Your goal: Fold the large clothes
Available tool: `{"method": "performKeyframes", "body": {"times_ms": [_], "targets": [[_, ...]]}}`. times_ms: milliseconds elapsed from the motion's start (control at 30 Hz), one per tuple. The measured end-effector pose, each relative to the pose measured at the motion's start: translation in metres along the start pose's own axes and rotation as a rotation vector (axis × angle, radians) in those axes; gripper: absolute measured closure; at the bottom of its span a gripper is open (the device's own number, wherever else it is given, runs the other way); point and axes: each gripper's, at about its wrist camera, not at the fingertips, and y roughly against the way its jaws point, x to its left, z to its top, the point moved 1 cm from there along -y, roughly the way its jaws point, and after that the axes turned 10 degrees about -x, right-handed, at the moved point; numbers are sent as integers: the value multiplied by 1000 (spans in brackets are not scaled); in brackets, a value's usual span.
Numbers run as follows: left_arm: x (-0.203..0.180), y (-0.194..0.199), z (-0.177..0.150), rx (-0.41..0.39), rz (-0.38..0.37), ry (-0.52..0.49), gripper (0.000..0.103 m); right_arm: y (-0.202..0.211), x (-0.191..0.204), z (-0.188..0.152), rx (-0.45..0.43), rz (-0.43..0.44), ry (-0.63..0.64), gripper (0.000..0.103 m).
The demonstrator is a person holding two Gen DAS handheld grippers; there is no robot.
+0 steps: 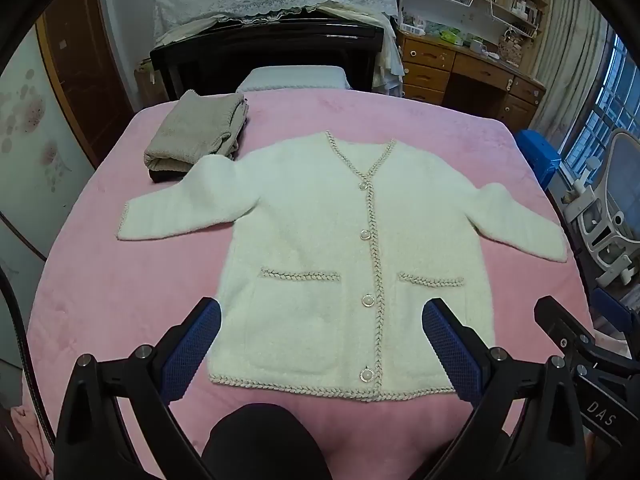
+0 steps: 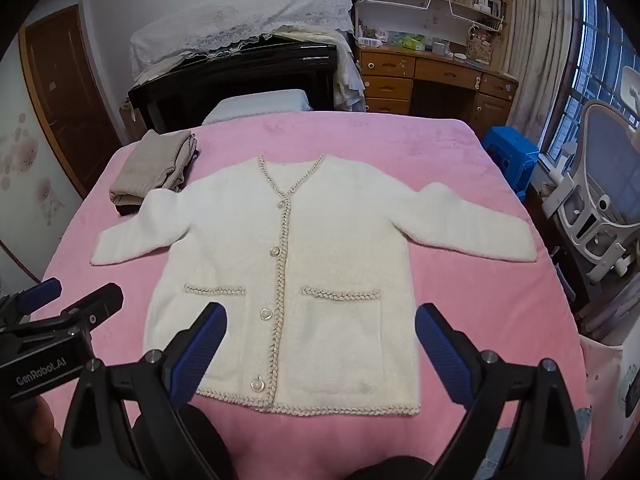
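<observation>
Blue-padded black left gripper (image 1: 320, 340) nearest, jaws spread wide, nothing between pads, hovering above hem. Blue-padded black right gripper (image 2: 320, 342) likewise wide apart and empty, angled down beside it. Fluffy cream button-front cardigan with braided beige trim (image 1: 336, 248) spread flat, face up, on pink plush bedspread (image 1: 100, 300), both sleeves out, 4 pearl buttons fastened. Folded beige knit pile (image 1: 196, 132) just beside far-left sleeve, possibly touching. No fold begun. Risks: thick fleece slipping from pads if pinched shallow; sleeve swept inward dragging beige pile; grabbing only top layer at pocket, giving lopsided fold.
</observation>
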Motion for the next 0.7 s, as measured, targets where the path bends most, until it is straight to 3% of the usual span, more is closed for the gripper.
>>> {"method": "performKeyframes", "body": {"times_ms": [700], "targets": [[-6, 3, 3, 18, 26, 3, 3, -13, -3, -5, 10, 9, 14, 7]]}}
